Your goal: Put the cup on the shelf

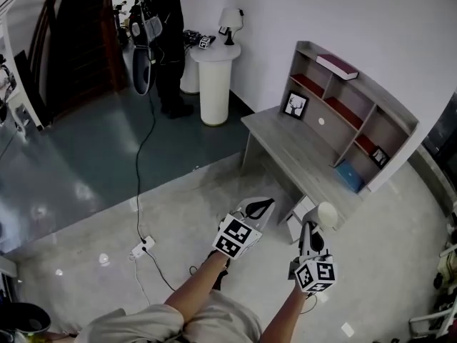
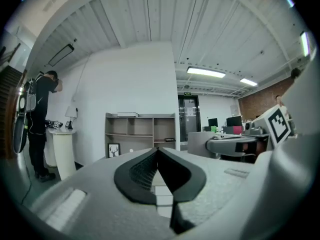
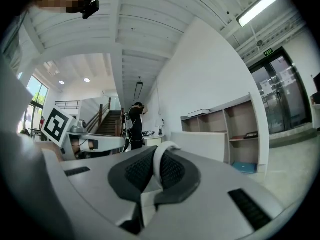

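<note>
My right gripper (image 1: 313, 229) is shut on a white cup (image 1: 327, 214), which hangs just off the near end of the desk. In the right gripper view a thin white curved part of the cup (image 3: 159, 160) is pinched between the dark pads, and I cannot tell if it is the handle or the rim. My left gripper (image 1: 265, 206) is held beside it to the left, shut with nothing between its pads (image 2: 145, 171). The wooden shelf (image 1: 350, 98) with open compartments stands on the desk, ahead and to the right. It also shows as the shelf (image 2: 140, 131) and the shelf (image 3: 235, 129).
The grey desk (image 1: 285, 145) carries a framed picture (image 1: 295, 106) and a blue book (image 1: 350, 176). A book (image 1: 337, 66) lies on top of the shelf. A white pedestal (image 1: 216, 84) with a lamp and a person in black (image 1: 168, 41) stand beyond. A power strip (image 1: 143, 247) and cables lie on the floor.
</note>
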{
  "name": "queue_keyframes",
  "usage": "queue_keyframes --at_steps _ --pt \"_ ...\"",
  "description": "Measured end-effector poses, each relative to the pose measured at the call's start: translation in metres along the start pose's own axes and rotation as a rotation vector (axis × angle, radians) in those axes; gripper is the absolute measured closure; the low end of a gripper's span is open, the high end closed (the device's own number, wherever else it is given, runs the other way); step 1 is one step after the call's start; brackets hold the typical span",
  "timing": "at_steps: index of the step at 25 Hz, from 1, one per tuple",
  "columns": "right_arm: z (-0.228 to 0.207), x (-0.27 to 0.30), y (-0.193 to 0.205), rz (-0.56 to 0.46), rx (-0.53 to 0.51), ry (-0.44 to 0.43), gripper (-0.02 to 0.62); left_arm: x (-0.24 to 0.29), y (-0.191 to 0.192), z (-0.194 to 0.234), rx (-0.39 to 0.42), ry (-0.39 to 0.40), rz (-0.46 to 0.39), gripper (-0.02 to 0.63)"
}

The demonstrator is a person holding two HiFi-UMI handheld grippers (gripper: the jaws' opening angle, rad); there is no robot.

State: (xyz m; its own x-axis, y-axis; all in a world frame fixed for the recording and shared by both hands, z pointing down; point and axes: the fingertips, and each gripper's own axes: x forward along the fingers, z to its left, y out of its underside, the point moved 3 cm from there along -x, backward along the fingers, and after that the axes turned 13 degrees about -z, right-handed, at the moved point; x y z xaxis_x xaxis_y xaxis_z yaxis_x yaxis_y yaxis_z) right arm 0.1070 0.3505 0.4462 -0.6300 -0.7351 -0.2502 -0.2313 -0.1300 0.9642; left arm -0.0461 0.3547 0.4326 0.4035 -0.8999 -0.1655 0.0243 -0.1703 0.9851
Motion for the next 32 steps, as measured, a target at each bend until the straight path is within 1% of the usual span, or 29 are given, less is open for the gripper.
queue_keyframes --at_steps 2,4,8,12,15,17,19,22,27,32 --pt "-0.007 0.014 0.000 0.014 -0.015 0.006 0.581 0.019 -0.001 0.019 0.009 -0.010 -0.004 0.595" --pt "-0.022 0.029 0.000 0.025 -0.034 0.024 0.580 0.042 0.001 0.033 -0.013 -0.001 -0.006 0.595" --pt "-0.057 0.056 0.001 0.026 -0.049 0.076 0.580 0.086 0.016 0.046 -0.036 0.053 0.007 0.595" --pt "-0.070 0.088 0.003 0.016 -0.070 0.111 0.580 0.121 0.016 0.067 -0.047 0.106 -0.009 0.595" --pt "-0.068 0.108 0.011 0.034 -0.095 0.125 0.580 0.133 0.021 0.082 -0.066 0.152 -0.005 0.595" --pt "-0.069 0.123 0.014 0.045 -0.112 0.133 0.580 0.142 0.028 0.091 -0.072 0.189 0.023 0.595" --pt "-0.071 0.138 0.016 0.041 -0.116 0.146 0.580 0.150 0.033 0.103 -0.061 0.209 0.041 0.595" --pt "-0.069 0.156 0.022 0.015 -0.095 0.163 0.581 0.156 0.038 0.124 -0.067 0.221 0.047 0.595" --pt "-0.058 0.180 0.036 -0.016 -0.078 0.128 0.580 0.161 0.048 0.155 -0.092 0.225 0.054 0.595" --pt "-0.060 0.200 0.036 -0.026 -0.060 0.135 0.580 0.162 0.049 0.179 -0.112 0.224 0.068 0.595"
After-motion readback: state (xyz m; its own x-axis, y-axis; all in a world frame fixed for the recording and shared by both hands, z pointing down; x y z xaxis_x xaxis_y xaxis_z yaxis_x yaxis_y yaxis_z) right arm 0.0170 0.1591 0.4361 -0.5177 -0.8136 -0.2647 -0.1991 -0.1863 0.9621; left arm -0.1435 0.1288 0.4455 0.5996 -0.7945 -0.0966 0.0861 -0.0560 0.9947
